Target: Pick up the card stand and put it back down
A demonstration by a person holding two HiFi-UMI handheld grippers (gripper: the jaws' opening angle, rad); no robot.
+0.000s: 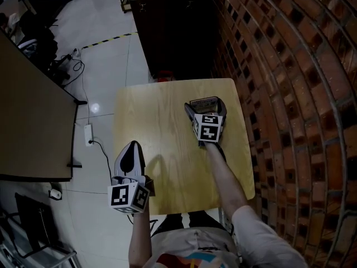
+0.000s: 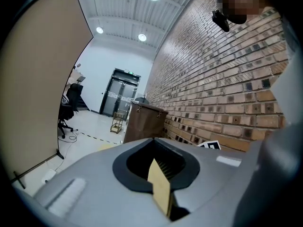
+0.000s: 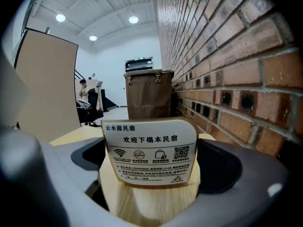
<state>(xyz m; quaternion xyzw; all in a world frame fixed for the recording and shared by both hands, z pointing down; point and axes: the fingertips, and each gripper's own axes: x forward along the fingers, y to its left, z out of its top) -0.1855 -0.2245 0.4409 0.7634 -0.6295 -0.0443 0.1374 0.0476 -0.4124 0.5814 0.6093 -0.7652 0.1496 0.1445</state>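
The wooden surface (image 1: 162, 116) flanks a brick wall. At its upper right stands the card stand (image 3: 149, 151), which looks light, stiff and slick-faced, so its side edges are the best hold. The right claw (image 1: 205, 106), arm stretched forward, appears pressed on those edges, while the left claw (image 1: 134, 147) hovers pinched together and empty at lower left.

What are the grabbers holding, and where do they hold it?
The right gripper pinches the card stand by its two side edges. The left gripper holds nothing.

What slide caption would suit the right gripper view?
Right hand-held gripper grasping a printed card stand at a wooden table, beside a brick wall.
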